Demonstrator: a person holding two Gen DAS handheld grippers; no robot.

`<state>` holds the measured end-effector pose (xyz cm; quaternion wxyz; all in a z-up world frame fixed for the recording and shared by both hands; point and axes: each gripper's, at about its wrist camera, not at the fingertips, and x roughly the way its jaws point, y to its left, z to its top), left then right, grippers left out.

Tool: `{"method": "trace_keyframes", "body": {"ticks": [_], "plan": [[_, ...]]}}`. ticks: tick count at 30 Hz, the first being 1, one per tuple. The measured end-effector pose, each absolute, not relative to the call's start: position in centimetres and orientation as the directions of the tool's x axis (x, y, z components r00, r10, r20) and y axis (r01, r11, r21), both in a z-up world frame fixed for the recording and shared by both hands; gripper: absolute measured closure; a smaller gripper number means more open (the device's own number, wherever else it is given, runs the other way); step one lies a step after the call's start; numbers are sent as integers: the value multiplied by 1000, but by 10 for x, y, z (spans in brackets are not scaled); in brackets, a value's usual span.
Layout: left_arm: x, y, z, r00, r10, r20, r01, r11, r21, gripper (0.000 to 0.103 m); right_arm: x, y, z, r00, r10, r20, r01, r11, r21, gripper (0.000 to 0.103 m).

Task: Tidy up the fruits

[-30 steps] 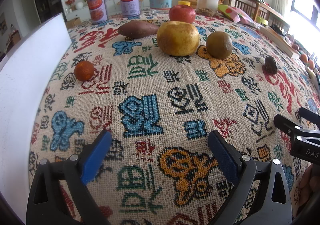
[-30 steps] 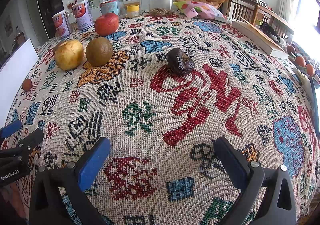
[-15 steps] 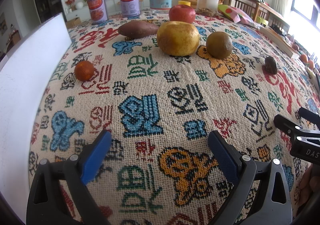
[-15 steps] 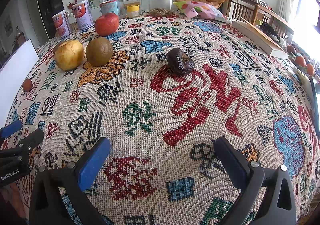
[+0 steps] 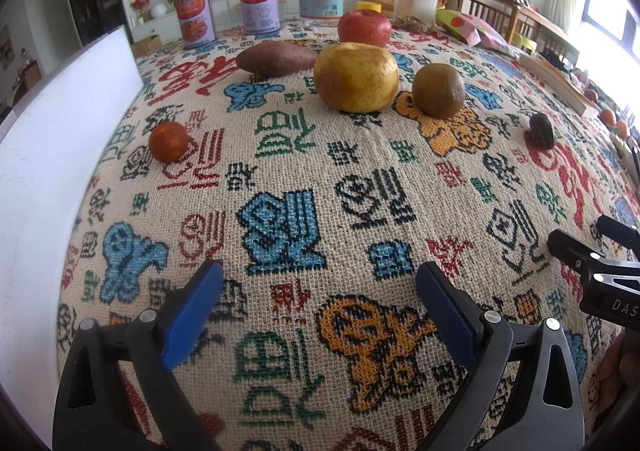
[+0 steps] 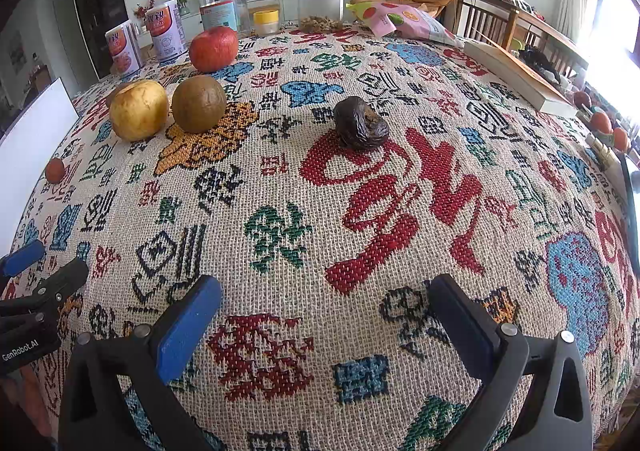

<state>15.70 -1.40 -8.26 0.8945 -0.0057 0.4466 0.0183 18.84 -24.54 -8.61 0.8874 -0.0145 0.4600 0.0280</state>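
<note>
1. Nothing has moved since the earlier pictures. Both tongs sit in the same spots and every fruit lies where it did.

2. The left gripper (image 5: 320, 287), black with blue pads, is wide open and holds nothing. It hangs low over the woven cloth with bright cartoon shapes (image 5: 280, 179), at the bottom of the left view.

3. The right gripper (image 6: 324, 299) is wide open too, and empty, at the bottom of the right view.

4. In the left view, the small round orange fruit (image 5: 169, 136) sits at the middle left, well away from the pads. The big yellow pear-like fruit (image 5: 356, 77) and the round brown-green fruit (image 5: 439, 91) sit just beside each other near the top middle. I cannot tell if they touch. The long purple-brown sweet potato (image 5: 276, 58) and the red apple (image 5: 364, 28) lie behind them.

5. In the right view, the dark wrinkled fruit (image 6: 361, 123) sits alone above the middle, straight ahead of the open pads but far off.

6. What could go wrong, I think:
- The round fruits could roll on the cloth if a pad bumps them from one side.
- Reaching for the yellow fruit could knock the brown-green one, since they are so close.
- The wrinkled fruit looks soft, so a hard squeeze could squash it.
- The two tongs are near each other at the frame edges and could bump if both go for the middle.
- A low pad could catch on the rough cloth and drag it, moving the fruit.
</note>
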Motion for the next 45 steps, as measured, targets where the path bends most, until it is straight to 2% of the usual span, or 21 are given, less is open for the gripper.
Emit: {"method": "trace_keyframes", "body": {"ticks": [18, 23, 28, 34, 36, 42, 44, 45], "plan": [[157, -14, -82, 600, 26, -800, -38, 999, 4, 4, 188, -246, -86, 575, 37, -817, -63, 998, 0, 0], [144, -1, -80, 605, -49, -795, -16, 997, -73, 6, 189, -245, -85, 575, 37, -818, -63, 998, 1, 0], [124, 35, -75, 636, -11, -772, -150, 979, -137, 6, 188, -246, -87, 575, 37, -818, -63, 998, 0, 0], [182, 89, -73, 599, 83, -796, -321, 936, -143, 6, 186, -247, -88, 575, 37, -817, -63, 998, 0, 0], [194, 101, -78, 588, 70, -806, -339, 926, -167, 7, 188, -246, -83, 575, 38, -817, -63, 998, 2, 0], [219, 101, -82, 602, 105, -791, -297, 950, -100, 8, 188, -246, -86, 575, 36, -818, -63, 998, -1, 0], [228, 99, -83, 607, 121, -785, -290, 954, -77, 10, 189, -246, -84, 574, 36, -818, -64, 998, -1, 0], [230, 98, -82, 611, 135, -780, -293, 954, -64, 22, 189, -246, -85, 574, 36, -818, -64, 998, -1, 0]]}}
